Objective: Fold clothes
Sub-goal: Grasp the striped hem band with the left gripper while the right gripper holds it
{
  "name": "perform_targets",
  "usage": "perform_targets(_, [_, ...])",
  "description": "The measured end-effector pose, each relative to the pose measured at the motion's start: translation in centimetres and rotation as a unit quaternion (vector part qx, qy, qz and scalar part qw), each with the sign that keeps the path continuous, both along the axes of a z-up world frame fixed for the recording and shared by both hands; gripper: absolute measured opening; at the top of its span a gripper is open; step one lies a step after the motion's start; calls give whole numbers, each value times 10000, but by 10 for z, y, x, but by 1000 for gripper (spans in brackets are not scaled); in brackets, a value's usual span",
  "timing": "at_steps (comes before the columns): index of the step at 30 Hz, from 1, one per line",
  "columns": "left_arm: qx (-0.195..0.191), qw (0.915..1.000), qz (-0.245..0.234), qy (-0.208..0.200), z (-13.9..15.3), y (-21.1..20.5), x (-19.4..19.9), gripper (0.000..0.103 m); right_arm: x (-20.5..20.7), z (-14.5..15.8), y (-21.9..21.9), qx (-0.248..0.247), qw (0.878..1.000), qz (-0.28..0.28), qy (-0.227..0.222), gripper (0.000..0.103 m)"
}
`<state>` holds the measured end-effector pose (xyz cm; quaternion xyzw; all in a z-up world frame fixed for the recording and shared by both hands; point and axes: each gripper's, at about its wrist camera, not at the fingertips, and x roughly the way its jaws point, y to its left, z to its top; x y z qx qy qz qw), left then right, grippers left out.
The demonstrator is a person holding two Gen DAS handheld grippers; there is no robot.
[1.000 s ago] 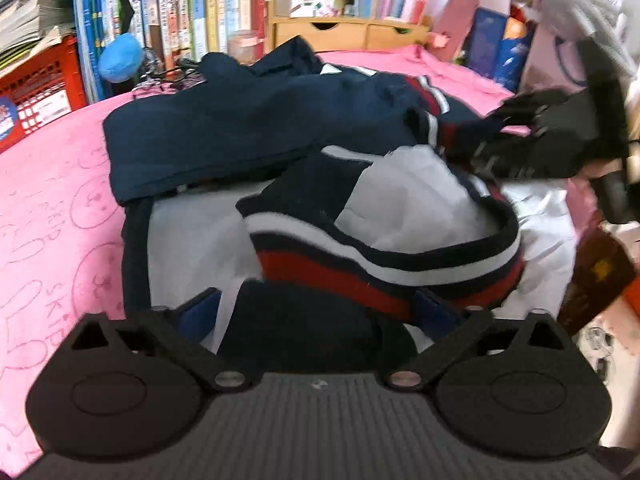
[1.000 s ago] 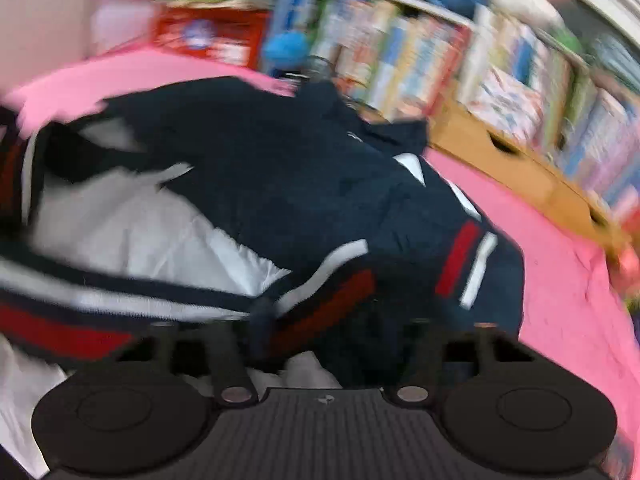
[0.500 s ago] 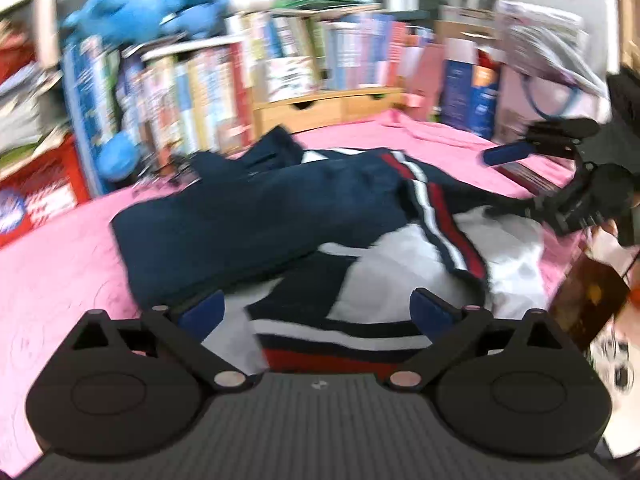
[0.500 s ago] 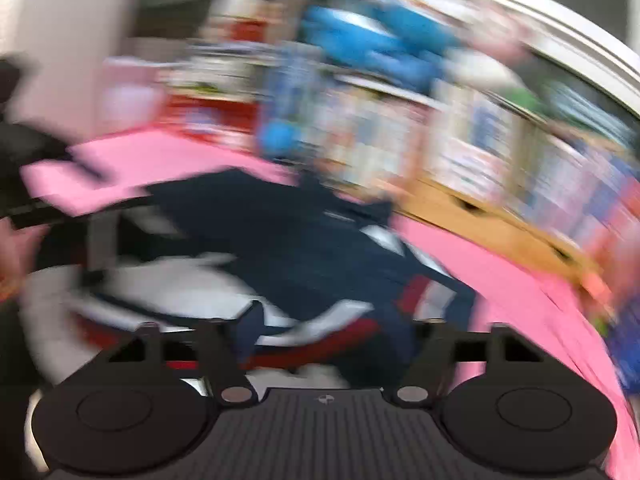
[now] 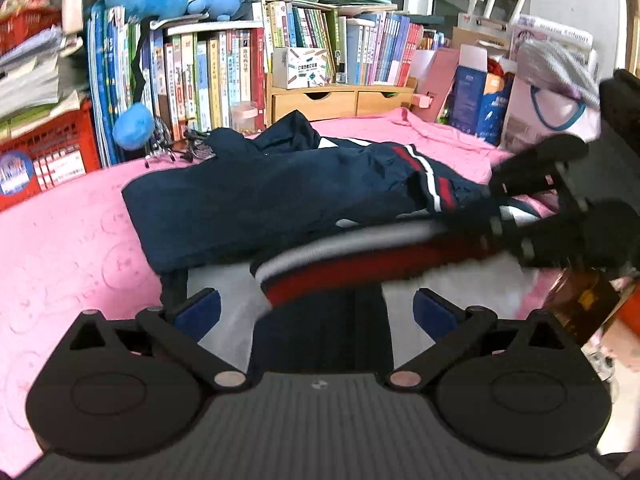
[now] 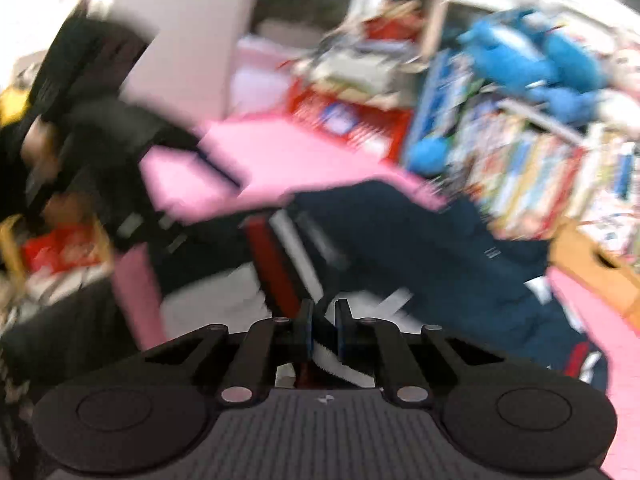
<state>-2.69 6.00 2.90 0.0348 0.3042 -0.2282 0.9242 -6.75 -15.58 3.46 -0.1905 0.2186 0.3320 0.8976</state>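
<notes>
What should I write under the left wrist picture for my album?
Open left hand-held gripper over a navy jacket on a pink sheet, while the right hand-held gripper tugs its striped hem.

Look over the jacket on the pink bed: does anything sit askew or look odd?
Yes. The navy jacket lies crumpled, not flat: its striped hem is lifted and twisted, pinched in the right gripper, with white lining exposed. The left gripper is open.

Navy jacket point(image 5: 248, 196) with red-white striped hem on pink sheet point(image 5: 60, 240).
</notes>
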Motion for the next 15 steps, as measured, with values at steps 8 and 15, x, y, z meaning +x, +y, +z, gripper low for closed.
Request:
perform_targets(8, [-413,9974,262,524,-22,5,36,103,62,-13,24,57,9979,-557,-312,12])
perform_targets(15, [-400,9945,650,717,-51,2,54,99,85,-36,-9,-108,9941,-1081,-75,56])
